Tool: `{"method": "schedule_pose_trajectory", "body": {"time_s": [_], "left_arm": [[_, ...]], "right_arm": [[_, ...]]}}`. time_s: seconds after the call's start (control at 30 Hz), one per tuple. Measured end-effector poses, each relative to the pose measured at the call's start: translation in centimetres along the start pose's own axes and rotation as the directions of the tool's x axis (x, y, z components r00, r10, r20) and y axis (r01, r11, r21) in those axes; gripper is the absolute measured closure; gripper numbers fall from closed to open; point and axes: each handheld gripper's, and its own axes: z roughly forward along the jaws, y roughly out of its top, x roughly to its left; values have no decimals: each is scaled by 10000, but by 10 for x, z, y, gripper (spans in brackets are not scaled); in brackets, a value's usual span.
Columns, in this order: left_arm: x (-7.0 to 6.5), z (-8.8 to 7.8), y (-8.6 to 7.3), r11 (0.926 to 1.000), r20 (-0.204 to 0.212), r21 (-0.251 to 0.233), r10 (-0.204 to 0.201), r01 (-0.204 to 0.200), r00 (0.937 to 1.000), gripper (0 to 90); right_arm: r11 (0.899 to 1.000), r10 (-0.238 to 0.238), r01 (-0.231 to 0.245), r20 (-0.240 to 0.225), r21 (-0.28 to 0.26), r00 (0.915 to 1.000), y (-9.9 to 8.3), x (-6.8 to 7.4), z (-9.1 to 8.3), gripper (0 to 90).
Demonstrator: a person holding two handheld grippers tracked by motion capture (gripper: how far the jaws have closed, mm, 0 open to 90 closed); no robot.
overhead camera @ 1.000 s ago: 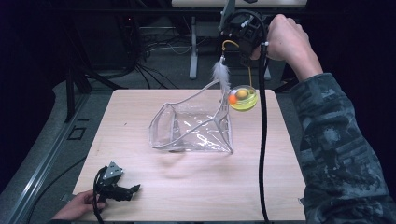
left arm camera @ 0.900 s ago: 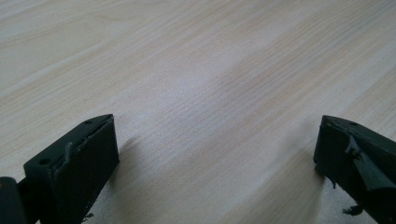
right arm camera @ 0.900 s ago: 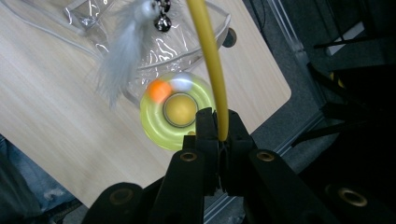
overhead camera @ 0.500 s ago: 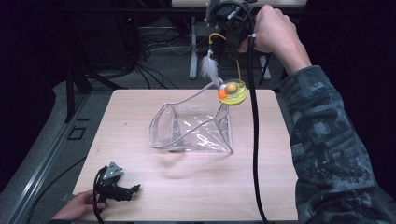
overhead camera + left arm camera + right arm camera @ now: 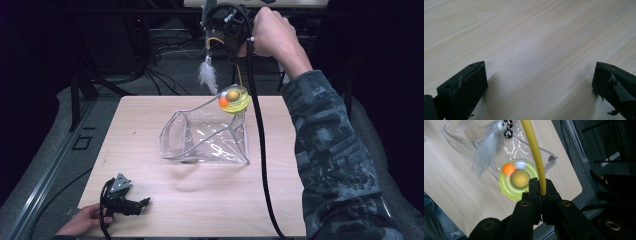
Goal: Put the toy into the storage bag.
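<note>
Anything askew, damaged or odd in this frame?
Yes: the clear plastic bag lies slumped on its side on the table, mouth gaping. The right gripper pinches the cat toy by its thin yellow wand, so its heavy ring base dangles, feather drooping.

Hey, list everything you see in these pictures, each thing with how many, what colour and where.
Cat toy: one; yellow-green ring base, orange ball, yellow wand, white feather; lifted over the table's far edge.
Clear plastic bag: one, transparent, table centre, mouth open.
Table: one, light wood.
Cables: several, dark, on the floor beyond.
Right gripper: black, raised at the far side, fingers shut on the wand.
Left gripper: black, near left corner, resting on the table, fingers open.
</note>
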Motion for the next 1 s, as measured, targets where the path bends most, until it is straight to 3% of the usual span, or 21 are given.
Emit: {"method": "schedule_pose_trajectory", "body": {"time_s": [0.63, 1.0], "left_arm": [[0, 0, 0, 10000, -23, -47, 11, -11, 10000, 0], [0, 0, 0, 10000, -6, 2, -1, 1, 10000, 0]], "right_arm": [[9990, -308, 286, -683, -331, 9972, 27, 10, 36, 878], [9995, -316, 311, -1311, -55, 9909, 31, 17, 86, 878]]}}
